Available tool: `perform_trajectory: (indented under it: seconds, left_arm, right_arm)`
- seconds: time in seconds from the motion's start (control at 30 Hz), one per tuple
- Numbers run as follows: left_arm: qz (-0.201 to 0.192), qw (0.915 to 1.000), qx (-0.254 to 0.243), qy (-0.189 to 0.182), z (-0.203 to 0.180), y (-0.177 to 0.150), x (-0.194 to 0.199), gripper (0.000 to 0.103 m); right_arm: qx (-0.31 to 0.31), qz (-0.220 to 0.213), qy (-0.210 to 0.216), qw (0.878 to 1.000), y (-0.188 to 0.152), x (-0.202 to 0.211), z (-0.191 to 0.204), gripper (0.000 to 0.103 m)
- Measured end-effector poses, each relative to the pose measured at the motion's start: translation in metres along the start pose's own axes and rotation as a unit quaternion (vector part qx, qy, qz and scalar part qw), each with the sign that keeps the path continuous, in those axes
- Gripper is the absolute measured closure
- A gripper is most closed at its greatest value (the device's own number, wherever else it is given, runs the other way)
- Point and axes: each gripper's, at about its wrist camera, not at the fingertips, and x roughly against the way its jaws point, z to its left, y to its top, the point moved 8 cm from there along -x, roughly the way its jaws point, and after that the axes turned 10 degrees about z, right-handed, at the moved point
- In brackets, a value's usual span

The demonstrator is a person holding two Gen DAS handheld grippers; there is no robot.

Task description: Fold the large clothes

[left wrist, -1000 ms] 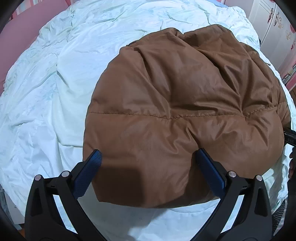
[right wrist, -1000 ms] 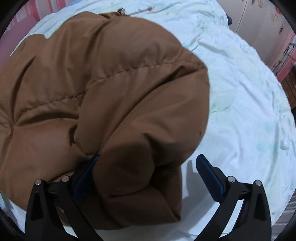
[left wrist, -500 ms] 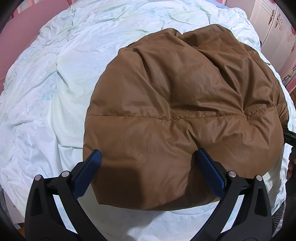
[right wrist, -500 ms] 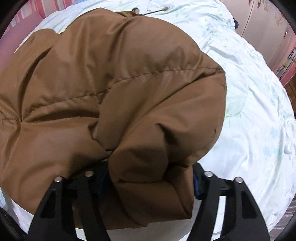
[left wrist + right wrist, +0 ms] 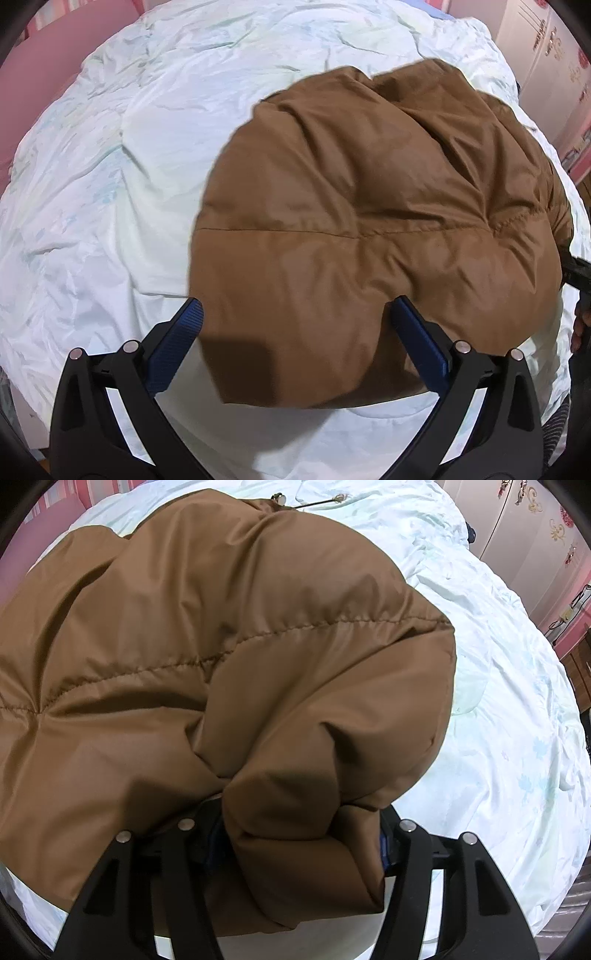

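Likely a home bedroom: rumpled pale bedding point(image 5: 155, 192), pink wall point(image 5: 48, 62), white decorated wardrobe point(image 5: 524, 520).

Left of jacket: bare white bedsheet point(image 5: 110, 206), wrinkled but flat, open from near edge to far.
Far side: sheet runs clear past the brown puffer jacket point(image 5: 369, 221) up to the pink headboard point(image 5: 48, 70).
Right side: open sheet point(image 5: 517, 738); a white cabinet point(image 5: 517, 528) bounds it far right.
Middle: the puffed jacket bulk blocks low passage.
Near edge: jacket hem fills the gap between the left gripper point(image 5: 295, 347) fingers; the right gripper point(image 5: 303, 834) is packed with a jacket fold.
Near strip: narrow band of sheet under the hem.
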Motion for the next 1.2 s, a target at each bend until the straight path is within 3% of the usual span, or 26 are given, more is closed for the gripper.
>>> perform_trajectory:
  seconds: [0.1,0.27,0.33,0.47,0.6,0.73,1.0,1.2]
  left_arm:
    - [-0.002,0.9997,0.02,-0.01,0.018,0.001,0.006,0.003]
    - [-0.011,0.9987,0.048,0.01,0.059,0.006,0.014,0.003]
    - [-0.001,0.9989,0.047,-0.003,0.066,0.009,0.011,0.003]
    - [0.012,0.9985,0.035,-0.041,0.063,0.012,0.006,0.003]
    - [0.037,0.9991,-0.004,-0.021,0.045,0.009,-0.015,0.003]
    - [0.06,0.998,-0.006,-0.02,0.04,0.005,-0.037,0.003]
    - [0.105,0.9892,0.024,-0.099,0.04,0.014,-0.071,0.003]
    - [0.096,0.9921,0.01,-0.081,0.033,0.027,-0.065,0.004]
  right_arm:
    - [0.0,0.0,0.0,1.0,-0.002,0.0,0.002,0.042]
    - [-0.001,0.001,-0.002,1.0,0.004,-0.008,-0.002,0.041]
    - [0.0,0.002,-0.003,1.0,0.005,-0.008,-0.001,0.041]
    - [0.0,0.003,-0.003,1.0,0.005,-0.008,-0.002,0.04]
    - [0.002,0.004,-0.006,1.0,0.006,-0.008,-0.001,0.039]
    - [0.004,0.005,-0.012,1.0,0.007,-0.01,0.0,0.038]
    - [0.005,0.006,-0.013,1.0,0.009,-0.011,0.002,0.038]
    - [0.007,0.011,0.003,1.0,0.01,-0.011,0.001,0.038]
